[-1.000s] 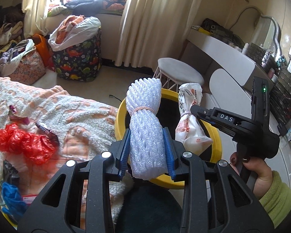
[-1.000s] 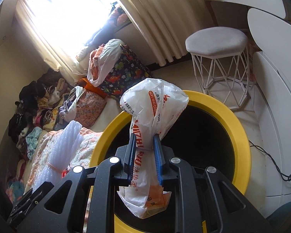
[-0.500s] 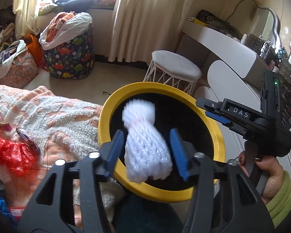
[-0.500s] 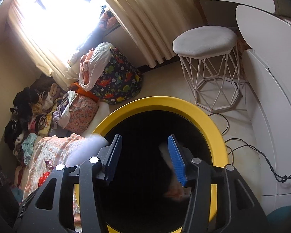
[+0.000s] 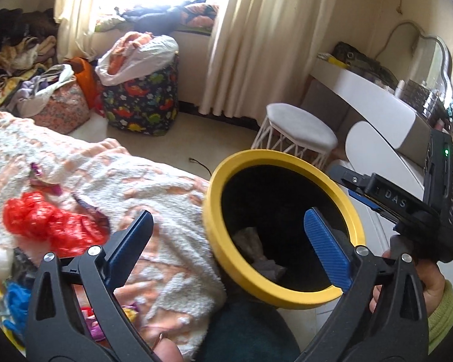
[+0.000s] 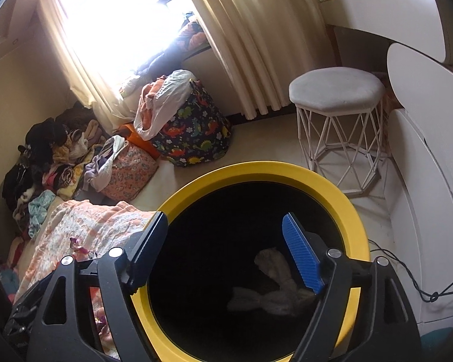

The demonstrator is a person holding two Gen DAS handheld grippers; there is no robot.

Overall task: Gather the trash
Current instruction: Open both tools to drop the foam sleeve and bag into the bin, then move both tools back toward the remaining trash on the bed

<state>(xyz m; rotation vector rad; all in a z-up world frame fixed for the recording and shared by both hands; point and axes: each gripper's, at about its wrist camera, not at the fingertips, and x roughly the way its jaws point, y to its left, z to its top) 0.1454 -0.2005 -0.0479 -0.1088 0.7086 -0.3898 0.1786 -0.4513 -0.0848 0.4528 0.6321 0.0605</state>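
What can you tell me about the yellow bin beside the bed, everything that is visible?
The bin is round, with a thick matte yellow rim that looks like plastic and a black, dark inside. It stands upright on the pale floor, its rim against the fluffy blanket at the bed's edge. Pale crumpled trash lies at its bottom. Nothing grips it.

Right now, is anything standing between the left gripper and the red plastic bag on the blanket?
Nothing visible blocks it. The red plastic bag lies uncovered on the blanket, just beyond the left gripper, whose jaws are opening with nothing between them.
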